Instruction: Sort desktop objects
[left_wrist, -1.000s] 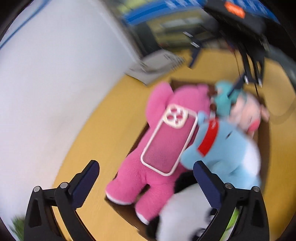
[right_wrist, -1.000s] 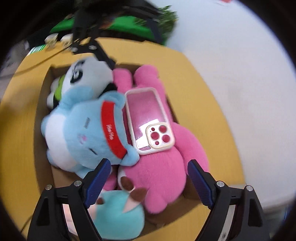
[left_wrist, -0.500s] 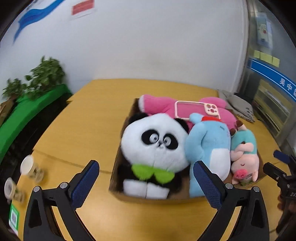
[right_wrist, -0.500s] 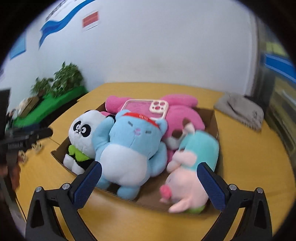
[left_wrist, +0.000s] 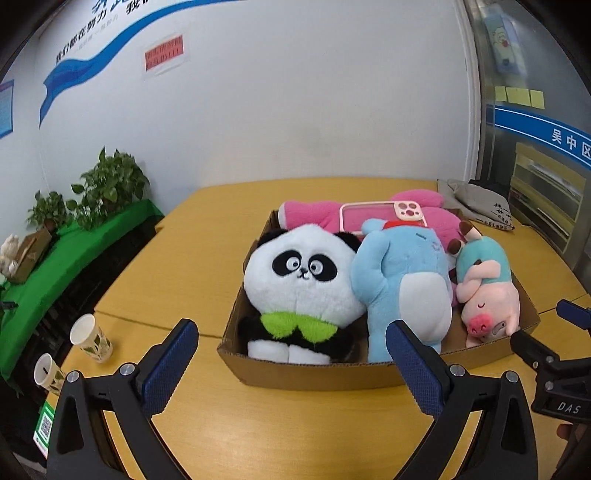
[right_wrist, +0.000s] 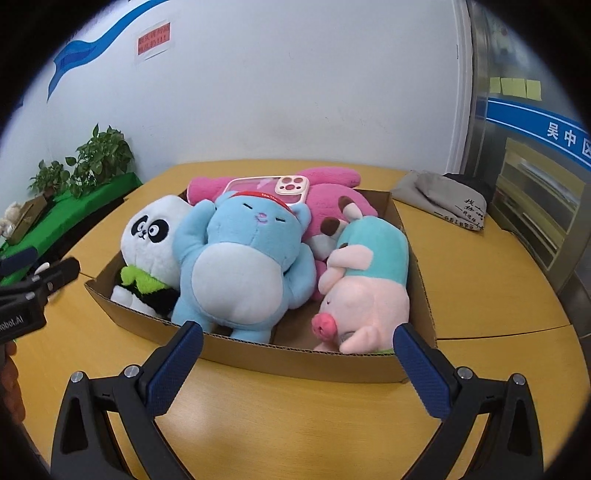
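Two paper cups (left_wrist: 90, 338) stand at the left edge of the bench (left_wrist: 207, 236), well apart from the work, so they appear incidental. The left hand-held gripper (left_wrist: 291, 363) hovers short of the cardboard box (left_wrist: 314, 374), jaws spread wide and empty, aimed at the panda plush (left_wrist: 301, 280) at the box's left end. Beside the panda, the blue plush (right_wrist: 243, 266) sits upright against it; the toys are packed tightly enough to prop one another. Behind them the pink plush (right_wrist: 332, 195) lies flat along the far wall, serving as a ledge for the phone case (right_wrist: 273, 190) resting on top. The pig plush (right_wrist: 369, 288) lies at the right end, snout toward the near wall. The right hand-held gripper (right_wrist: 297, 363) is likewise released, holding nothing, facing the box's near wall. Judgement: the box looks fully loaded, and both tools stand clear of it.
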